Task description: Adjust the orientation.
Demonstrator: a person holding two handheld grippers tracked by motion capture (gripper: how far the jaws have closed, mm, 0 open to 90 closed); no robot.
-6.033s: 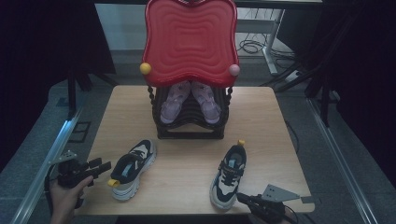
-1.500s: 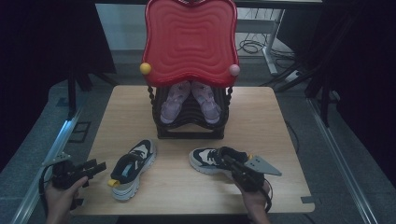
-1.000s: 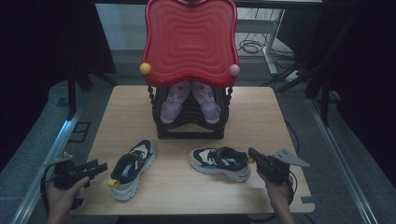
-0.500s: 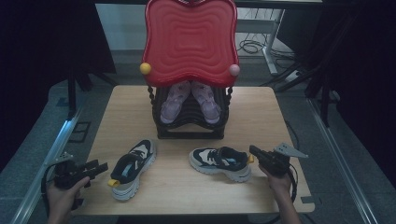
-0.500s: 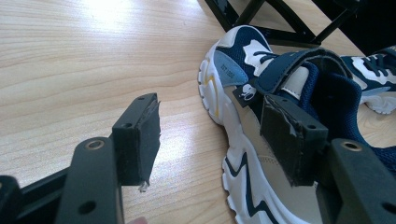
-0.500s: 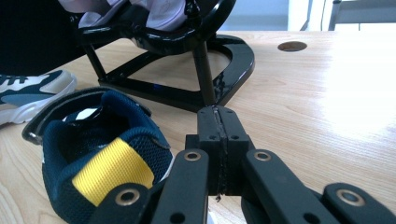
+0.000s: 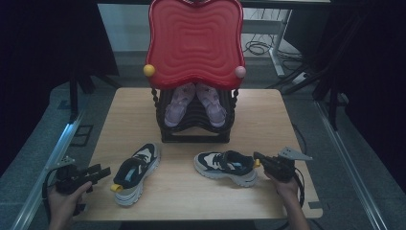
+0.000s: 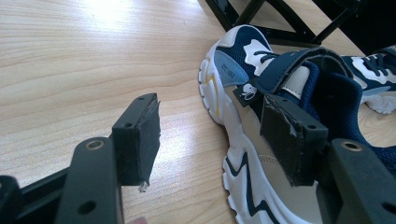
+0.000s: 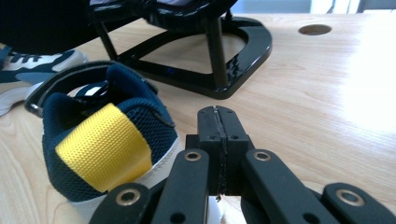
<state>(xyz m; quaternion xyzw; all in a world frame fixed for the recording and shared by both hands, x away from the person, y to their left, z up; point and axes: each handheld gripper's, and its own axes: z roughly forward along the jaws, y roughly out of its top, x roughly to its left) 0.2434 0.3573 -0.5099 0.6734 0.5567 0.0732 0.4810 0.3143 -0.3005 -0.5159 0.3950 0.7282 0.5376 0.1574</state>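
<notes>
Left claw (image 8: 210,135) near sneaker (image 8: 261,140); its label perhaps unreadable.

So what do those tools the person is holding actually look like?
Each hand-held gripper is black. The left one has two flat jaws with worn dark pads, bolted to arms with round rivets. The right one carries a grey three-cornered plate on top, and a black cable trails from it.

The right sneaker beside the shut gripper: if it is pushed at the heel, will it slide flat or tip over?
The right sneaker would probably slide rather than tip: it stands upright on a wide, flat sole. Its mesh collar and yellow heel loop look soft, so they may dent under the shut right gripper before the shoe moves. On the smooth wooden table it could also swivel.
</notes>
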